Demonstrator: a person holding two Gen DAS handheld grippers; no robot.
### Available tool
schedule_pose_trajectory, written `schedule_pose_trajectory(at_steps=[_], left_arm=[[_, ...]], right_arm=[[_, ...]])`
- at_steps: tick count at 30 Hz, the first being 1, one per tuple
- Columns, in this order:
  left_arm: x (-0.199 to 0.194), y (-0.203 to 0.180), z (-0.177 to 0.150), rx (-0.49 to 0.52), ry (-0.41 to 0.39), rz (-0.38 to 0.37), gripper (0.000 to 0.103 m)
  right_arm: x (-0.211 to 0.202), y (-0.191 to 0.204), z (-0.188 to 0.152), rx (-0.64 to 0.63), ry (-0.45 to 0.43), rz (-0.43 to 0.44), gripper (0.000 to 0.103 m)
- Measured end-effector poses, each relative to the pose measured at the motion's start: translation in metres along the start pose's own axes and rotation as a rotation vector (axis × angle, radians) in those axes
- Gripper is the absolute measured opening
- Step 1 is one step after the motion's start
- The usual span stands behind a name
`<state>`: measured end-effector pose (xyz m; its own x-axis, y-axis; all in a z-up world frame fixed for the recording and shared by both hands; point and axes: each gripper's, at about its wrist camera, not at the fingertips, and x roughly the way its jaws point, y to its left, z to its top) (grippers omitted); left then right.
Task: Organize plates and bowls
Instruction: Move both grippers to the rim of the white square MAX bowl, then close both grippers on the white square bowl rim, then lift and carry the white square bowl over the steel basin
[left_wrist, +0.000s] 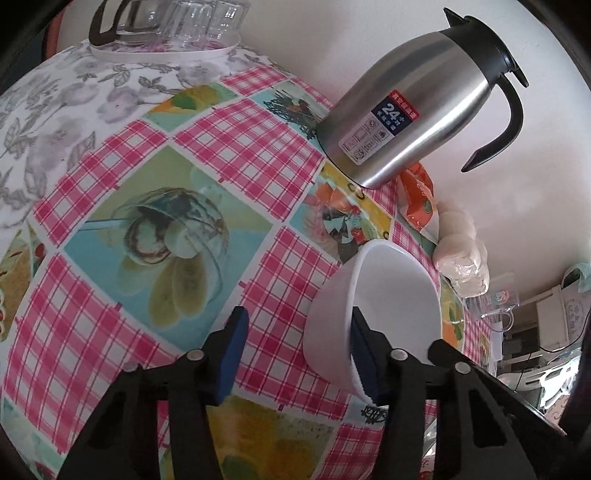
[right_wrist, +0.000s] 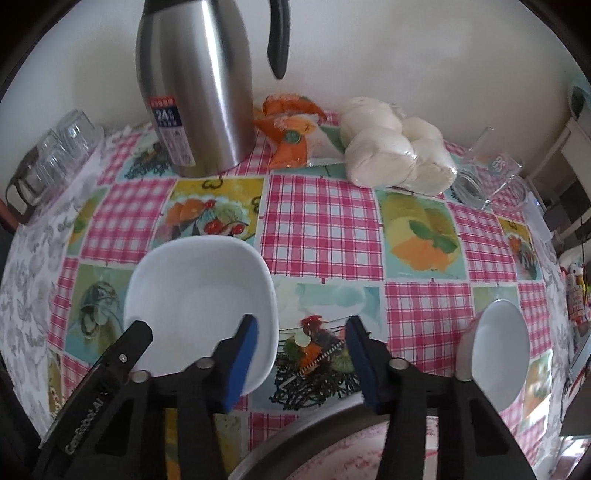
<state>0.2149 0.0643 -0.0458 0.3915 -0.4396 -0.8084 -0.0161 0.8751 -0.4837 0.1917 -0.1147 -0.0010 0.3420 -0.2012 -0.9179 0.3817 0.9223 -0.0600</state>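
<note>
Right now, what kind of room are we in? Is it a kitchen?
Probably a home kitchen or dining corner. A steel thermos jug stands on a table with a fruit-print checked tablecloth, beside a bag of steamed buns, drinking glasses and white bowls.

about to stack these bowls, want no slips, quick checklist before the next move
1. Left gripper astride the square bowl's wall: ok, one pad inside, one outside.
2. Left pads pressing on that wall: not ok, the outer pad stands off.
3. Right gripper on a dish: not ok, only tablecloth between its pads.
4. Round bowl free to grasp: ok, nothing on it.
5. Steel thermos away from the bowls: ok.
6. Grey-rimmed plate below the right gripper: cannot tell, mostly hidden.
</note>
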Motion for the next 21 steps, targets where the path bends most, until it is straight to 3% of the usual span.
schedule_pose_trajectory(at_steps=[8, 13, 16, 21], left_arm=[[0.014, -0.013, -0.004, 0.04, 0.027, -0.009, 0.032], [0.026, -0.015, -0.008, 0.032, 0.056, 0.002, 0.032], [0.033, -0.013, -0.011, 0.01, 0.08, -0.036, 0.028], [0.032, -0.006, -0.011, -0.033, 0.089, -0.086, 0.024]], right_arm=[[0.02, 0.006, 0.005, -0.005, 0.044, 0.024, 0.031], [0.025, 0.007, 0.007, -0.006, 0.067, 0.025, 0.03], [0.026, 0.008, 0.007, -0.01, 0.076, 0.029, 0.029], [0.029, 0.011, 0.004, -0.006, 0.092, 0.063, 0.016]])
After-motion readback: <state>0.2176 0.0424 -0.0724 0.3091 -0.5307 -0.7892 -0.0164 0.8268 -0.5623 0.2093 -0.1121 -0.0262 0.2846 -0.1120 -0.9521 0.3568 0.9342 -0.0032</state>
